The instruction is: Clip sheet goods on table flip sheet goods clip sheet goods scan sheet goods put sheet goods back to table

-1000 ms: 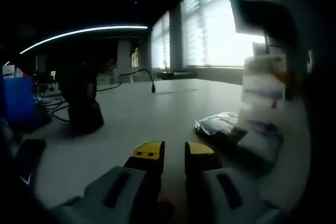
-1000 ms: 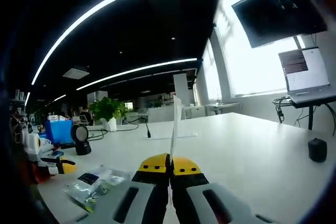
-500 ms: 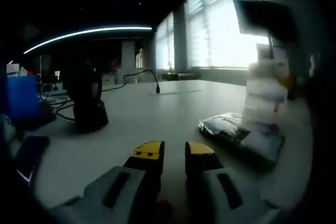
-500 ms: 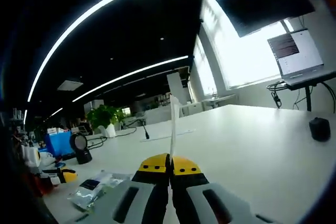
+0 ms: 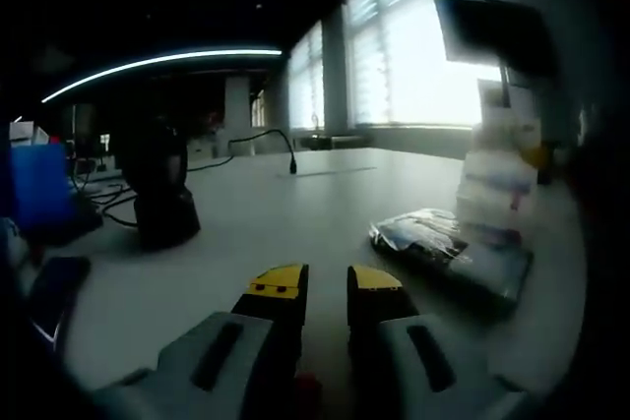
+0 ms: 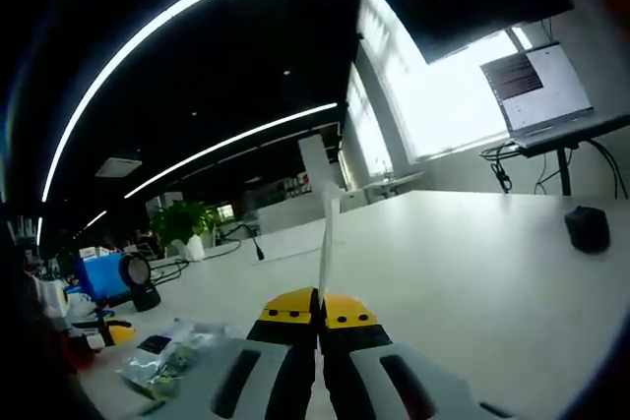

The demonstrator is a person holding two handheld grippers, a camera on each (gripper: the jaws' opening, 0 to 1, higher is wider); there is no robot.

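Left gripper view, from the left: blue box (image 5: 39, 194) at the counter's far edge, then dark scanner stand (image 5: 162, 199) upright on the pale counter (image 5: 295, 213), cable (image 5: 261, 140) trailing behind it. Left hand-held gripper (image 5: 326, 287) low over the counter, yellow tips parted by a narrow gap, nothing between them. Further right, clear bag (image 5: 448, 248) lying flat on the counter, and above it the sheet (image 5: 500, 179) standing upright, held off the surface.

Right gripper view, from the left: blue box (image 6: 96, 277), scanner stand (image 6: 141, 282), clear bag (image 6: 167, 356) flat near the counter's (image 6: 472, 272) near edge. Right hand-held gripper (image 6: 319, 308) pinched tight on the sheet (image 6: 326, 243), seen edge-on, rising straight from the tips. Right again, small dark mouse (image 6: 589, 228), laptop (image 6: 536, 90) on a stand, dark screen (image 6: 463, 2) above.
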